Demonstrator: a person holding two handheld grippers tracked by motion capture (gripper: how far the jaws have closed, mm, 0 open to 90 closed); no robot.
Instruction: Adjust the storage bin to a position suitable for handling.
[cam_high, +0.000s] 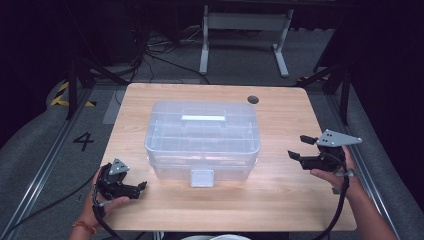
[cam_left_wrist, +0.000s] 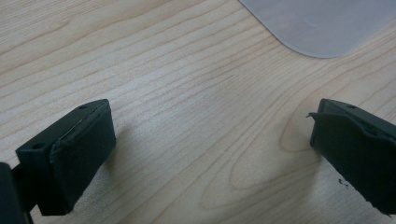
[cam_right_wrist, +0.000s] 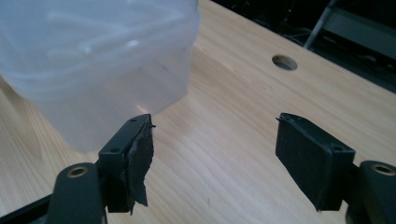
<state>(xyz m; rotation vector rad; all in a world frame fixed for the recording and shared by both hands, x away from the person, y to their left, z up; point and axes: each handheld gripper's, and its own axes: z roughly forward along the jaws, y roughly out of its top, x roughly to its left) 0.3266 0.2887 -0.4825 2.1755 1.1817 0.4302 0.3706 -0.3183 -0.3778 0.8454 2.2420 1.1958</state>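
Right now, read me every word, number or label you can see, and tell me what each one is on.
"4": a black numeral on the grey floor, left of the light wooden table.
The clear plastic lidded storage box carries a pale strip on its lid, with no readable text.

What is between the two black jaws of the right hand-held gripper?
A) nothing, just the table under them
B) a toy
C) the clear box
A: the right hand-held gripper has its jaws apart over bare wooden table, with the clear box off to one side.
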